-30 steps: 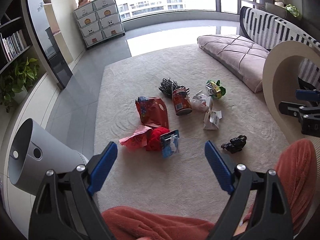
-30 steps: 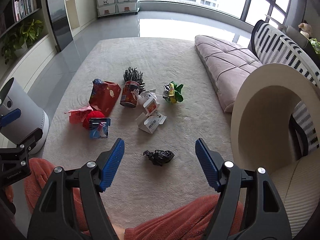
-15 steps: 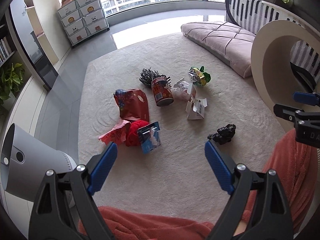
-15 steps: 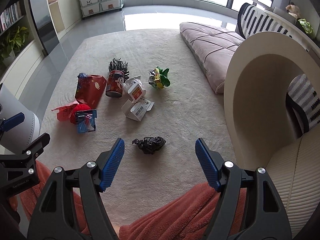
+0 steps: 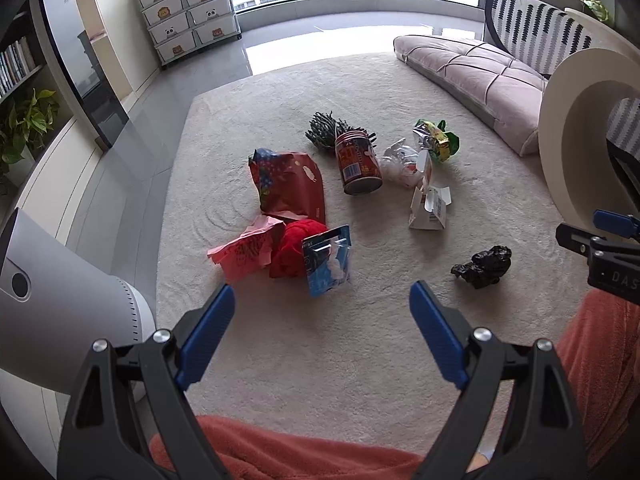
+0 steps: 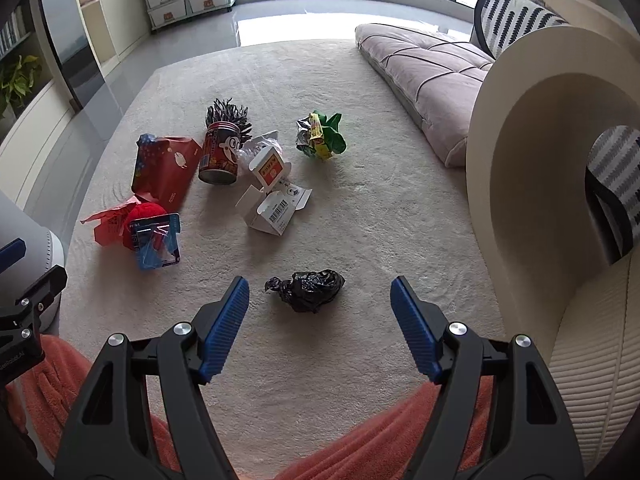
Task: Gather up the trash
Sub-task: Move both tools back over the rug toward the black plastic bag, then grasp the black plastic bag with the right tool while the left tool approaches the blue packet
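Note:
Trash lies scattered on a beige carpet [image 5: 360,360]. My right gripper [image 6: 320,308] is open and empty, above a crumpled black bag [image 6: 310,290] that sits between its fingertips in view. My left gripper [image 5: 322,316] is open and empty, just short of a blue blister pack [image 5: 328,260] leaning on a red wad [image 5: 294,248] and pink paper [image 5: 244,250]. Farther off lie a red gift bag [image 5: 290,182], a red can [image 5: 358,162], white cartons [image 6: 272,200] and a green wrapper [image 6: 320,136].
A grey tilted bin [image 5: 52,300] stands at the left edge of the carpet. A cream arched seat [image 6: 560,168] and a pink floor cushion [image 6: 428,76] line the right. Shelves and a plant [image 5: 24,128] stand along the left wall. An orange fleece [image 6: 380,440] lies below the grippers.
Both grippers have moved forward and lower toward the trash. The black bag now sits between the right gripper's fingertips, and the blue pack is closer to the left gripper. Both stay open.

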Motion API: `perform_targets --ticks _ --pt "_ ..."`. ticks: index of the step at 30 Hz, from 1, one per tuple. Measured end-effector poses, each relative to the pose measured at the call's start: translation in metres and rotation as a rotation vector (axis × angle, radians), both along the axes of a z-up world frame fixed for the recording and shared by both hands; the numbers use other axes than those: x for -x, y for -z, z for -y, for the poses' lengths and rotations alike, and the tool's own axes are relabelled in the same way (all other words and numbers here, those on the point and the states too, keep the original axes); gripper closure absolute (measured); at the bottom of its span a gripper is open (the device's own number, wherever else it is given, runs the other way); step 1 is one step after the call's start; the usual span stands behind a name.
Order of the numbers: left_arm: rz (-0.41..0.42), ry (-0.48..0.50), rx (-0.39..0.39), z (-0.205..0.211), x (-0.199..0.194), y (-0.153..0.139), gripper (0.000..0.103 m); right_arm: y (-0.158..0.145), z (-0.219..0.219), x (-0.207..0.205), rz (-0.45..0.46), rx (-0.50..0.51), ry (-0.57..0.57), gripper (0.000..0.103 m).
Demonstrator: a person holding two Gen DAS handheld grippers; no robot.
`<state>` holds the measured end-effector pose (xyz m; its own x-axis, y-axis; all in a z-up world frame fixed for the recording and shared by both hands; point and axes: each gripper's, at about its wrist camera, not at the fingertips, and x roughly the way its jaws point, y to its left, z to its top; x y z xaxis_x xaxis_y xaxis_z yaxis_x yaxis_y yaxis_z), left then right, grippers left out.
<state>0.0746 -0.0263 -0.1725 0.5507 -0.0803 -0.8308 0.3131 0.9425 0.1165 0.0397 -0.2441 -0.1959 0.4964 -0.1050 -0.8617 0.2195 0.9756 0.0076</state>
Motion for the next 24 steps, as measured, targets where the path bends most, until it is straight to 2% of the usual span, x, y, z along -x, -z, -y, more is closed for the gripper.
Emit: perform_targets --ticks 5,12,24 --pt "-0.051 -0.038 -0.002 -0.011 -0.017 0.032 0.014 0.036 -0.006 -0.019 -0.054 0.005 0.005 0.033" --pt "-0.104 -0.05 -0.017 -0.002 -0.042 0.072 0.014 0.084 -0.008 -0.045 -0.13 0.008 0.039 0.033" --pt "-0.188 -0.088 -0.061 0.008 -0.094 0.136 0.014 0.132 -0.001 -0.067 -0.211 0.009 0.067 0.033"
